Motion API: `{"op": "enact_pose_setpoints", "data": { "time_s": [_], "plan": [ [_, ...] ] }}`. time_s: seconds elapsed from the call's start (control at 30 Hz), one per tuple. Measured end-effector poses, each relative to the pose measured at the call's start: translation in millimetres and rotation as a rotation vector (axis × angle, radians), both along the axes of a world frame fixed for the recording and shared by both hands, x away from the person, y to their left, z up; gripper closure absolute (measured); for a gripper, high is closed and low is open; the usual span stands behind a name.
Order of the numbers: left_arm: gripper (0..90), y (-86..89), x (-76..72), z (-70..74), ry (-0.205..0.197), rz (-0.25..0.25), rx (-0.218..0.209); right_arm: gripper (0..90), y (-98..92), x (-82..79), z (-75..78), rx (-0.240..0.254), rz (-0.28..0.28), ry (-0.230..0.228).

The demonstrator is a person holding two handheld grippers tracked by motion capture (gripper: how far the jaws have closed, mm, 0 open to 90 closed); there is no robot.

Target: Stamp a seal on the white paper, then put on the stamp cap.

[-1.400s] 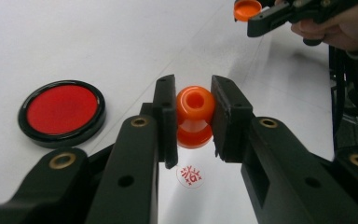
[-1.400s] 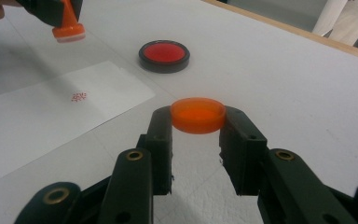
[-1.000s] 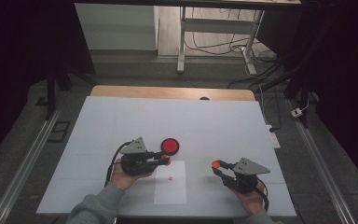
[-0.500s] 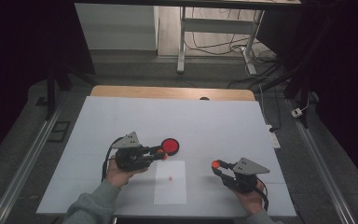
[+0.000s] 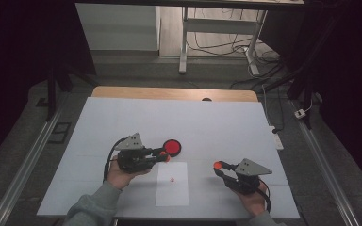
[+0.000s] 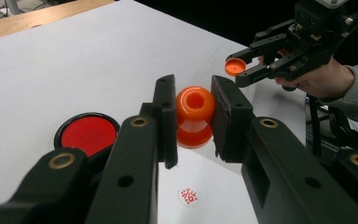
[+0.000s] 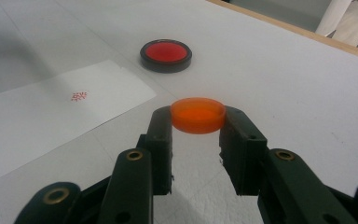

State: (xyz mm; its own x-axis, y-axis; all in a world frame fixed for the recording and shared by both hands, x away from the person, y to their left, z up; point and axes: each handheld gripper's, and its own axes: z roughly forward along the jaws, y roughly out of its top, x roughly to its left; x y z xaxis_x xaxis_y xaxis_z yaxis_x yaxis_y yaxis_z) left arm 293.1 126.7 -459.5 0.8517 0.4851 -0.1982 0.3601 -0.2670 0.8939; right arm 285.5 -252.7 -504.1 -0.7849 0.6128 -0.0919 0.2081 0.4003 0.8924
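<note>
My left gripper [image 5: 163, 156] is shut on an orange knob-shaped stamp [image 6: 195, 113], held just above the table beside a round black ink pad with a red face [image 5: 172, 147]. In the left gripper view the pad [image 6: 88, 133] lies to the left of the jaws. My right gripper [image 5: 219, 167] is shut on a flat orange cap [image 7: 198, 115], hovering low over the table to the right of a white paper sheet [image 5: 172, 188]. The sheet carries a small red stamped mark [image 7: 79, 96]. The left gripper view also shows the right gripper [image 6: 242, 70] with its cap [image 6: 234, 66] farther off.
The white table top [image 5: 122, 117] has a wooden strip [image 5: 169, 93] along its far edge. Metal rails [image 5: 28, 155] run along both sides. Beyond the table stand a metal frame leg [image 5: 184, 42] and loose floor cables [image 5: 226, 47]. A white plug box [image 5: 277, 140] sits off the right edge.
My left gripper, with the stamp in it, has shifted slightly left and away from the person. The right gripper has stayed put.
</note>
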Motion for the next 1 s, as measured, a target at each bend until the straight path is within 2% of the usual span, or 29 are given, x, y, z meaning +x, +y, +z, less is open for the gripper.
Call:
{"op": "enact_pose_setpoints", "data": {
  "time_s": [0.43, 0.73, 0.83, 1.0],
  "plan": [
    [72.2, -2.1, 0.8, -1.8, 0.003, -0.002, 0.013, 65.0, 2.7, 0.3, 1.0, 0.010, 0.007, 0.003],
    [72.2, -4.0, 1.7, -3.6, 0.008, -0.007, 0.020, 64.9, 11.3, 1.1, 0.6, 0.019, 0.027, 0.010],
    [72.2, -3.5, 1.7, -4.1, 0.010, -0.002, 0.021, 65.0, 14.4, 1.5, 0.6, 0.041, 0.037, 0.025],
    [72.2, -4.0, 1.5, -5.2, 0.012, -0.003, 0.024, 65.0, 20.7, 1.7, 0.3, 0.037, 0.049, 0.025]
  ]
}}
